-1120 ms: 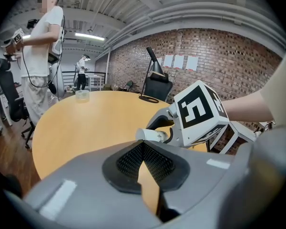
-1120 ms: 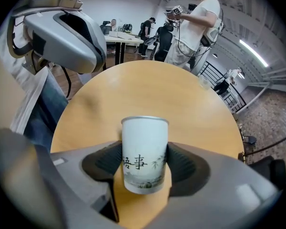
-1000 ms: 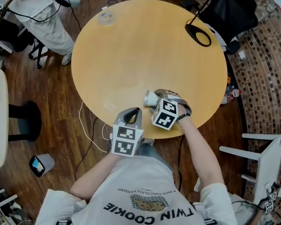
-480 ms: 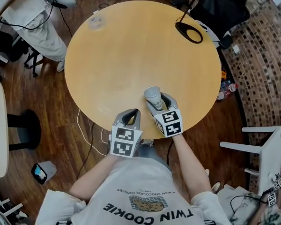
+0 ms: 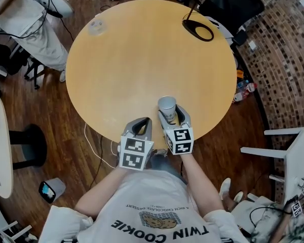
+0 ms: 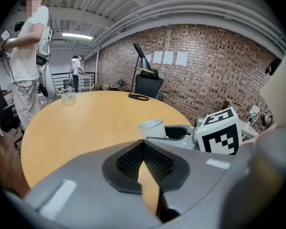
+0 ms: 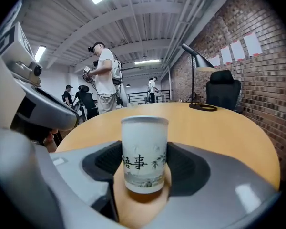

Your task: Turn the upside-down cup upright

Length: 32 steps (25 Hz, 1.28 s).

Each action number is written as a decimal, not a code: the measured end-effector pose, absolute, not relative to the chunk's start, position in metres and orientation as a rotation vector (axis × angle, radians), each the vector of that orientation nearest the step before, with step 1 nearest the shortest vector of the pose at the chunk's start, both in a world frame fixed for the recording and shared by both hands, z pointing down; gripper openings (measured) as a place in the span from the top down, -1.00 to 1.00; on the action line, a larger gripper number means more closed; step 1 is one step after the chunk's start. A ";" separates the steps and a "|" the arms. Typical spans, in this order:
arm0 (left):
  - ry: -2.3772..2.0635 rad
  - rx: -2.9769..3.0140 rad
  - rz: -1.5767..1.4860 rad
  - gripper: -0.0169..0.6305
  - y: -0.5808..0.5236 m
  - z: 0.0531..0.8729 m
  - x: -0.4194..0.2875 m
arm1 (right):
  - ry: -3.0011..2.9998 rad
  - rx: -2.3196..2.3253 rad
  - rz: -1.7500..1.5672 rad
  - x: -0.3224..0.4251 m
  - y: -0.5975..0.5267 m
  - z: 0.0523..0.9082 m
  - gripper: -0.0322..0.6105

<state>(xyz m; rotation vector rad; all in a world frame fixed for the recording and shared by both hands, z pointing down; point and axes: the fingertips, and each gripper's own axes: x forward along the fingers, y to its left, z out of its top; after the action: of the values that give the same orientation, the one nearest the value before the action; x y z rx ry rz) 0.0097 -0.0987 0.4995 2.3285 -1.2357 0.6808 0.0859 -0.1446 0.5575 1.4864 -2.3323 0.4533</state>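
Right claw [image 5: 171,114] is clamped on the white cup [image 7: 144,151], pads snug against both flanks, and the cup's standing upright, mouth up, at the near edge of the round bench [image 5: 142,49]. Left claw [image 6: 143,141] hovers just to its left, jaws pressed together, nothing between them

The cup [image 7: 144,154] is a small white cylinder with straight sides, printed with dark Chinese characters, green bamboo leaves and a faint landscape near its base. It stands upright with its open mouth up and its base flat on the round wooden table [image 5: 142,59]. It sits near the table's near edge, a little right of centre. The right gripper [image 5: 171,113] closes its two jaws against the cup's left and right sides.
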 end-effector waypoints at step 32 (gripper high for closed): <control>-1.099 2.412 0.655 0.94 -0.081 0.498 0.008 | -2.199 1.624 0.528 0.095 -0.095 0.554 0.03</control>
<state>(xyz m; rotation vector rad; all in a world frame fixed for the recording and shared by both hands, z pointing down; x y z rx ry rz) 0.0083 -0.0809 0.4984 2.4123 -1.0987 0.6547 0.0949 -0.0948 0.5540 1.6237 -2.1990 0.5275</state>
